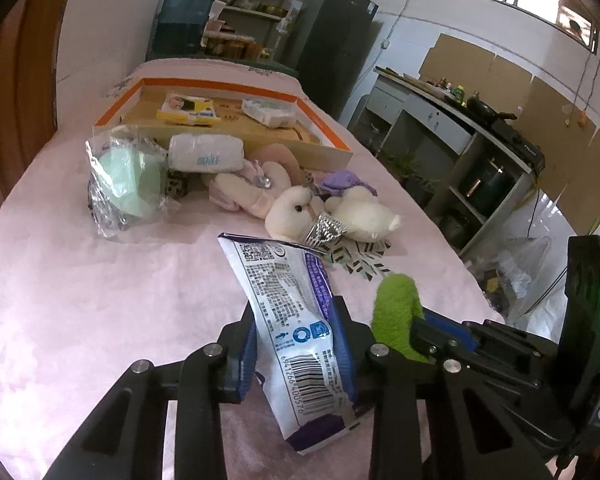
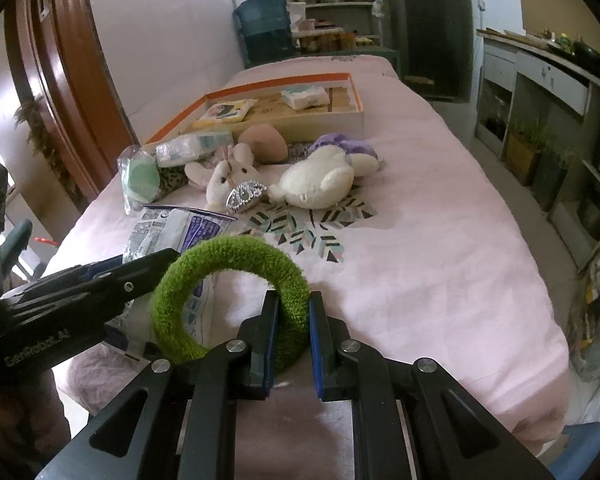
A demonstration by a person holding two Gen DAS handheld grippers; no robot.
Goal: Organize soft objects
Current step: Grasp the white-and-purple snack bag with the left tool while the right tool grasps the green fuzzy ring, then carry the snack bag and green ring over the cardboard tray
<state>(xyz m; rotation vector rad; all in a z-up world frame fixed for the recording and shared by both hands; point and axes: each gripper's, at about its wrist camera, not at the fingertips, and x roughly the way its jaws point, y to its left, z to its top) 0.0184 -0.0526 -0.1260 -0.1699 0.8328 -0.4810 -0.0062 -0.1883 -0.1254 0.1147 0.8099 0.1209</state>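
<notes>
A white-and-purple printed soft packet [image 1: 296,336] stands tilted on the pink bedspread [image 1: 100,300], just beside an upright fuzzy green ring [image 2: 228,300].

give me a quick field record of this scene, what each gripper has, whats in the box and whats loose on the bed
left gripper: shut on white and purple plastic packet
right gripper: shut on fuzzy green fabric ring
surface: pink bedspread
orange-rimmed cardboard box: yellow packet, white tissue pack
loose by the box: white plush toys, bagged mint green item, white wipes pack
</notes>
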